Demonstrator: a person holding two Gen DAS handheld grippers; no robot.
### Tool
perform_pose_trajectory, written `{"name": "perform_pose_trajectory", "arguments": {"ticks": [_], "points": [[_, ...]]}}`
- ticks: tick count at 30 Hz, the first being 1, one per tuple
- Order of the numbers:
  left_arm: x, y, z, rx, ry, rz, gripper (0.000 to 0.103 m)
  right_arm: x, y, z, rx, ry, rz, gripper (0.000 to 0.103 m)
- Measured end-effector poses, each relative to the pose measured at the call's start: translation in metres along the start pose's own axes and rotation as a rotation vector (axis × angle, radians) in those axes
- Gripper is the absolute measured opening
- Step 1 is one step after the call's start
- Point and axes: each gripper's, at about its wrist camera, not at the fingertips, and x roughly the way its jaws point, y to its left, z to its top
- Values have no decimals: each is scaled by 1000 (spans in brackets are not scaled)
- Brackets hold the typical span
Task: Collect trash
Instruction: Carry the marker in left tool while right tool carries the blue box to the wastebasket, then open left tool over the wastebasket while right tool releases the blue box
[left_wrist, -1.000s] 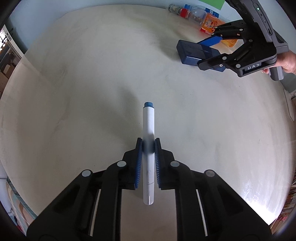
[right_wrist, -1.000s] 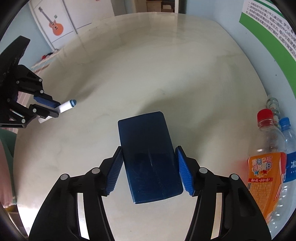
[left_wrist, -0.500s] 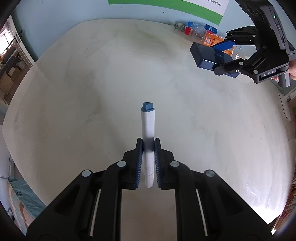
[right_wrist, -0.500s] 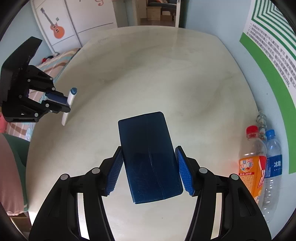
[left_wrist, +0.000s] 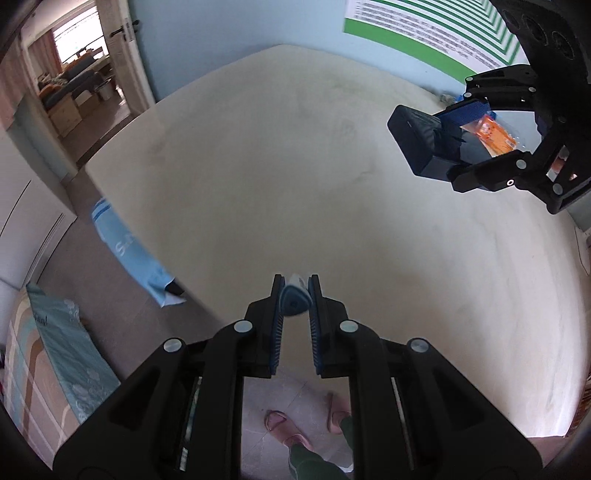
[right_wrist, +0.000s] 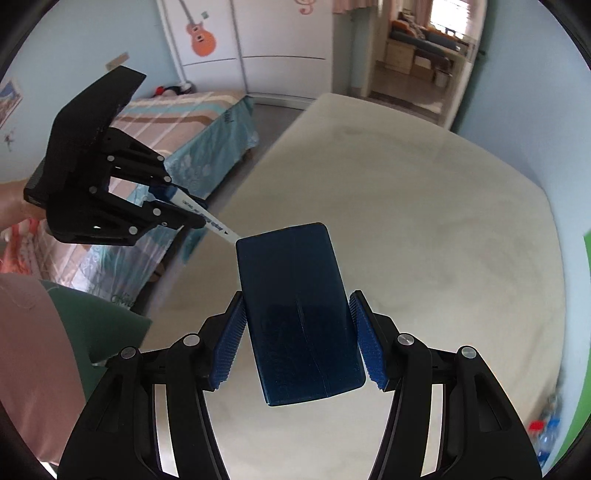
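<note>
My left gripper is shut on a white marker with a blue cap, seen end-on in the left wrist view; in the right wrist view the marker sticks out of the left gripper at the left. My right gripper is shut on a dark blue box, held high above the cream table. The left wrist view shows the right gripper with the box at the upper right.
Plastic bottles stand at the table's far edge by the wall; an orange label shows behind the right gripper. A light blue bag hangs beside the table's left edge. A bed stands beyond the table. The person's feet are below.
Both grippers have risen well above the table and tilted up. The marker has turned in the left gripper from pointing forward to pointing cap-first at the camera. The box grip is unchanged.
</note>
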Motion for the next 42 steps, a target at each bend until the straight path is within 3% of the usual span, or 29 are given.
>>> {"name": "perform_pose_trajectory", "arguments": {"ticks": [9,14,20,29,42], "points": [[-28,137,-112,-283,64,120,11,105,96,132,-186,8,206,58],[-27,197,-164,-410,109,141,11,160,150,176,-212,39,290,58],[-8,249,-211,-480,152,124,11,233,210,219,-190,115,327,58],[42,295,-257,-502,228,82,11,338,241,205,-27,244,308,58],[131,313,-288,-509,318,26,11,461,252,160,220,377,295,58]]}}
